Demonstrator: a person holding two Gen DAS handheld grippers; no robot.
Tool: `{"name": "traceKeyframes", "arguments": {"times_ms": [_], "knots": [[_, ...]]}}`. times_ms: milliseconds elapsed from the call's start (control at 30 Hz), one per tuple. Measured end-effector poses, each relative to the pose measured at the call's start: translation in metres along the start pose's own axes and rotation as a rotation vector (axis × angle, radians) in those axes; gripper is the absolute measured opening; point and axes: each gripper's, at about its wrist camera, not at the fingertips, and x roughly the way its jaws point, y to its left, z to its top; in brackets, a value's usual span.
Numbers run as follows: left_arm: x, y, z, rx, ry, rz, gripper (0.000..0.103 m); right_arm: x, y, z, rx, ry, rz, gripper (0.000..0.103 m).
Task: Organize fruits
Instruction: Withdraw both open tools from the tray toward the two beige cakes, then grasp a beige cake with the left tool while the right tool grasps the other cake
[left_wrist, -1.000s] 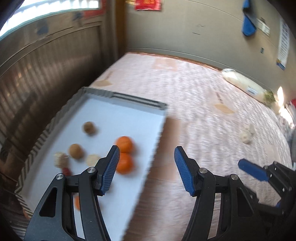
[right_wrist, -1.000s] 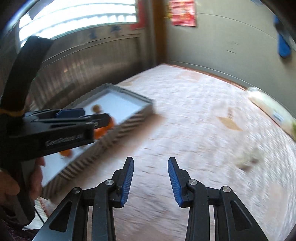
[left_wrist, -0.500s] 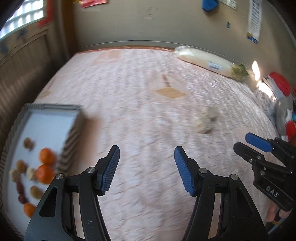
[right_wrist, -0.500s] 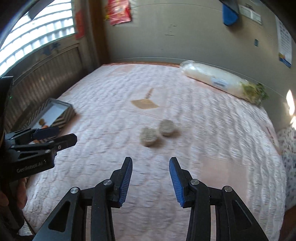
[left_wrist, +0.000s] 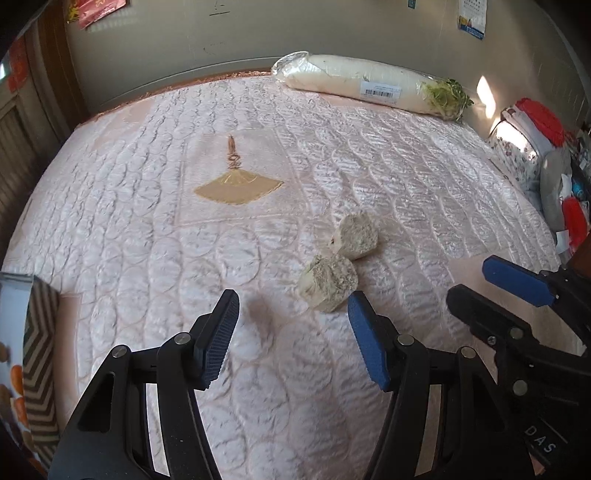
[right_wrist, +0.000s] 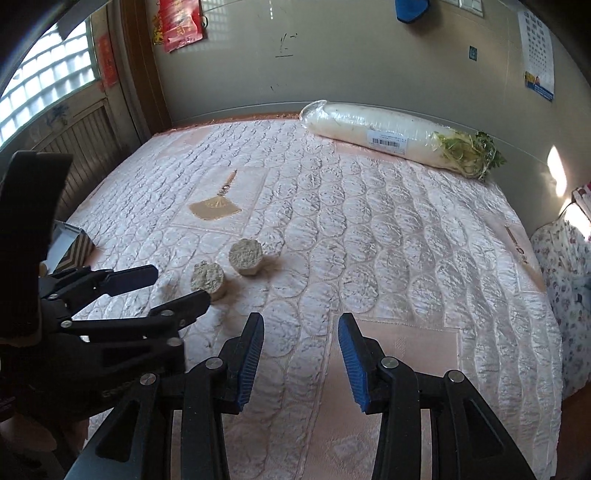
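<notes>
Fruit: 2 pale cut chunks (left_wrist: 328, 282) touching, mid-bed on the quilt (left_wrist: 155, 229).
Left gripper (left_wrist: 293, 334): jaws open, empty, near chunk just beyond its right jaw, probably lined up to pick it.
Right gripper (right_wrist: 301, 358): jaws apart, empty, hovering beside.
Tray (left_wrist: 38, 354): at bed's left edge, holding oranges, likely the destination.

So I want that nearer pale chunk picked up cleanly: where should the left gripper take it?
Across the nearer chunk at its side walls, coming from above. It sits flat face up, nearly touching the second chunk, so put the open left gripper's fingers on the free sides.
</notes>
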Motion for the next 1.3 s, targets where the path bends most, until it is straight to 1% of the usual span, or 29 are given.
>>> {"name": "traceKeyframes", "arguments": {"times_ms": [133, 233, 433, 567, 633, 700, 733, 767, 867, 933, 1000, 1167, 1233, 1300], "knots": [[0.005, -0.001, 0.004, 0.003, -0.004, -0.001, 0.062, 0.009, -0.005, 0.004, 0.018, 0.002, 0.013, 0.04], [0.008, 0.002, 0.006, -0.013, 0.007, -0.026, 0.062, 0.014, -0.007, 0.009, 0.021, 0.003, 0.015, 0.04], [0.01, 0.001, 0.01, -0.023, 0.003, -0.067, 0.062, 0.015, -0.014, 0.013, 0.032, -0.002, -0.007, 0.04], [0.014, -0.001, 0.012, -0.021, 0.008, -0.052, 0.062, 0.015, -0.02, 0.013, 0.047, 0.001, -0.014, 0.041], [0.014, -0.001, 0.01, -0.015, 0.0, -0.044, 0.061, 0.016, -0.019, 0.014, 0.049, 0.0, -0.001, 0.041], [0.013, 0.001, 0.009, -0.013, -0.005, -0.045, 0.05, 0.017, -0.016, 0.015, 0.043, -0.004, 0.011, 0.041], [0.011, 0.003, 0.009, -0.017, -0.009, -0.056, 0.043, 0.018, -0.015, 0.016, 0.039, -0.009, 0.014, 0.041], [0.009, 0.005, 0.008, -0.021, -0.009, -0.051, 0.032, 0.019, -0.011, 0.018, 0.03, -0.015, 0.021, 0.041], [0.004, 0.015, 0.003, -0.04, -0.014, -0.006, 0.032, 0.023, -0.002, 0.022, 0.008, -0.018, 0.049, 0.041], [-0.001, 0.025, -0.003, -0.073, -0.012, 0.0, 0.032, 0.027, 0.007, 0.025, -0.008, -0.021, 0.071, 0.041], [-0.007, 0.032, -0.008, -0.088, -0.02, 0.028, 0.032, 0.034, 0.015, 0.03, -0.022, -0.016, 0.096, 0.041], [-0.022, 0.048, -0.022, -0.109, -0.031, 0.073, 0.032, 0.058, 0.037, 0.038, -0.075, 0.014, 0.108, 0.04], [-0.026, 0.054, -0.028, -0.12, -0.029, 0.076, 0.033, 0.067, 0.039, 0.039, -0.073, 0.026, 0.086, 0.029], [-0.03, 0.06, -0.032, -0.133, -0.028, 0.08, 0.032, 0.067, 0.042, 0.038, -0.071, 0.006, 0.077, 0.028]]}}
